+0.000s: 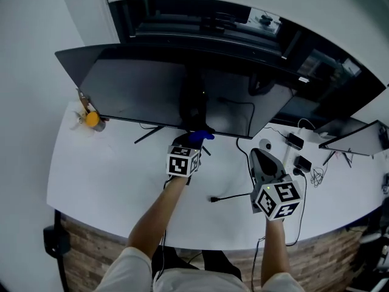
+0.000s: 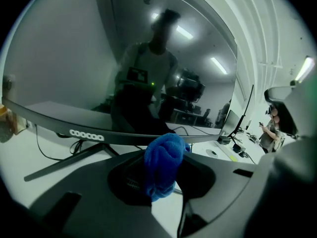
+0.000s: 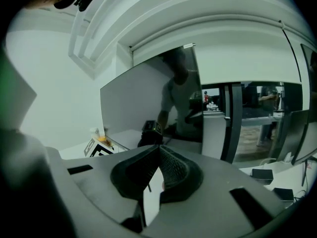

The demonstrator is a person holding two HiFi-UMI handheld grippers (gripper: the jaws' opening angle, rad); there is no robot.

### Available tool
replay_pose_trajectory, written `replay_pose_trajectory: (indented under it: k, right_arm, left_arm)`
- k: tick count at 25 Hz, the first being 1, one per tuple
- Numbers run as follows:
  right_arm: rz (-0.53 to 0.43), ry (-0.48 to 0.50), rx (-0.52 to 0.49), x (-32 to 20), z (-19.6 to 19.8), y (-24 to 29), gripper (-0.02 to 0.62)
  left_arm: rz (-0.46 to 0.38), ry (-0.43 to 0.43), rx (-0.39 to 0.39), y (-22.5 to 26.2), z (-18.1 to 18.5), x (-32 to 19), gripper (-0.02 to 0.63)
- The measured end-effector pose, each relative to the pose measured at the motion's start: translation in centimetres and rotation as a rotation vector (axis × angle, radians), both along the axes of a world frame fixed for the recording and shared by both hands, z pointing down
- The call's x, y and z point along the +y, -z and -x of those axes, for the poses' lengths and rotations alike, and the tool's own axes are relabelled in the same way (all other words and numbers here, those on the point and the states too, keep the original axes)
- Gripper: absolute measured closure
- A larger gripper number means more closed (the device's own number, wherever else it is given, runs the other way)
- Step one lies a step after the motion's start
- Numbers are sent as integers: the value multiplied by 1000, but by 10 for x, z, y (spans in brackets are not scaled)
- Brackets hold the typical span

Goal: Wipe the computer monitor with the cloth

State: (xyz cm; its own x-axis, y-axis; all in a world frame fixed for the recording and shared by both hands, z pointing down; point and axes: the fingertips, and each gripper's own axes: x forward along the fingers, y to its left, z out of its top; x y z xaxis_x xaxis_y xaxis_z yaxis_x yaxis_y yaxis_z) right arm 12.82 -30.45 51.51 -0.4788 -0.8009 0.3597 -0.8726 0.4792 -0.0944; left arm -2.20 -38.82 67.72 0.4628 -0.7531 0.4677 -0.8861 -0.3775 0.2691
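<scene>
A bunched, fluffy blue cloth (image 2: 162, 162) is pinched in the jaws of the left gripper (image 1: 193, 140), just below the bottom edge of the dark curved computer monitor (image 1: 152, 90) at 12 o'clock. The right gripper (image 3: 157, 165), at 4 o'clock, is closed and empty over the white desk (image 1: 109, 169) with black cables (image 1: 234, 196).

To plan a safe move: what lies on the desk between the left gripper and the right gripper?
In the head view, a black cable lies on the white desk between the left gripper, shut on the blue cloth, and the right gripper.
</scene>
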Motion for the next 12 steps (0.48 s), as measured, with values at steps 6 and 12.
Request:
replay_pose_trajectory:
  k: [6,12]
  right_arm:
    - [12,43,11,-9,75,-4,581]
    - [20,87,19,-15,139,-4,581]
  left_arm:
    - [7,48,22,-1,75,-1,483]
    - [10,132,28,-2,156,0,483]
